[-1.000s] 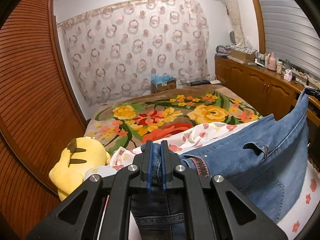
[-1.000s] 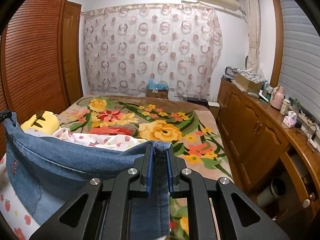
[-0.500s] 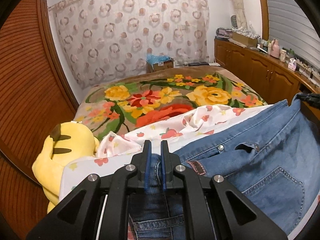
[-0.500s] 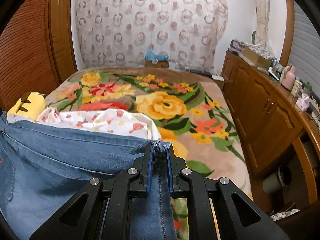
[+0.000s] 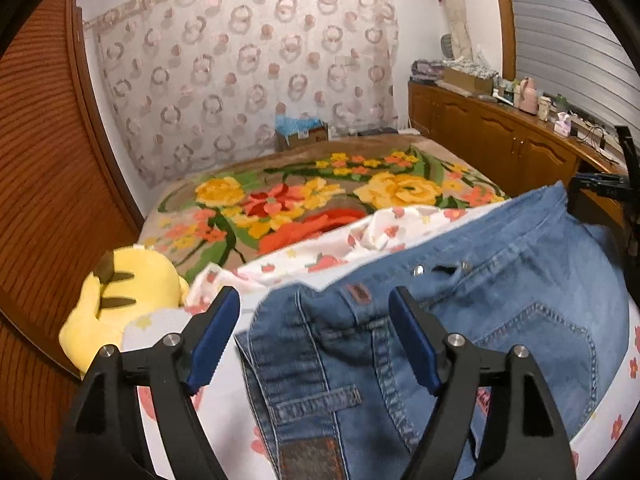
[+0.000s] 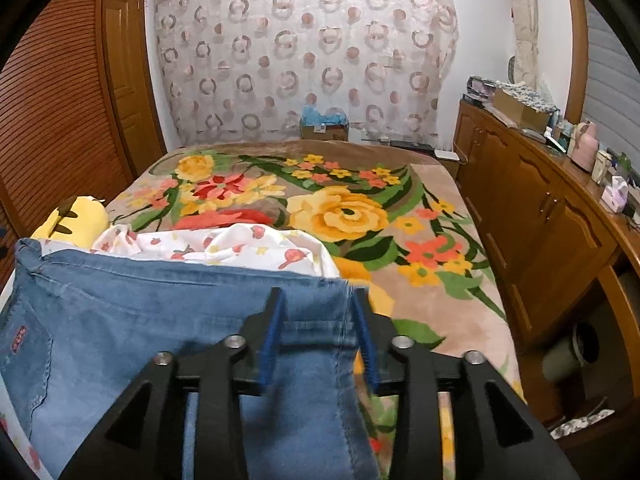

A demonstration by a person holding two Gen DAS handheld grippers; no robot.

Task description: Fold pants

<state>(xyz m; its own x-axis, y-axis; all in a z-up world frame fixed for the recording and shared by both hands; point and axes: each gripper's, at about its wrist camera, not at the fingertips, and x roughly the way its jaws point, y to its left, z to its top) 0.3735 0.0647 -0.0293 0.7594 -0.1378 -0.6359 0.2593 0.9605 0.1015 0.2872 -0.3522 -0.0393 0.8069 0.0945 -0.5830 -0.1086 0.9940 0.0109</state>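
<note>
My left gripper (image 5: 314, 320) is opening: its blue pads stand wide, and the waistband corner of the jeans (image 5: 500, 300) lies between them, touched by neither. My right gripper (image 6: 318, 326) is opening too, though less far; the hem edge of the jeans (image 6: 172, 320) sits between its jaws, and the pads look just clear of the cloth, so I judge both corners let go.

The jeans are my landmark. They lie across the near end of the bed, on a white sheet with a strawberry print (image 5: 332, 256), waistband towards my left and leg hems towards my right. Just past their far edge the sheet bunches up. To their left, touching the sheet, sits a yellow plush toy (image 5: 116, 308). Beyond them spreads the flowered blanket (image 6: 340, 208), then a cardboard box (image 6: 324, 128) and the ring-patterned curtain (image 6: 304, 52); wooden cabinets (image 6: 532, 216) run along their right.

Denim like this is heavy for cloth, limp yet with stiff seams, and not slippery, so I expect it to stay where it is laid. The thick waistband and the doubled hem are the surest places to pinch; a single layer mid-leg would sag and drag the fold askew.
</note>
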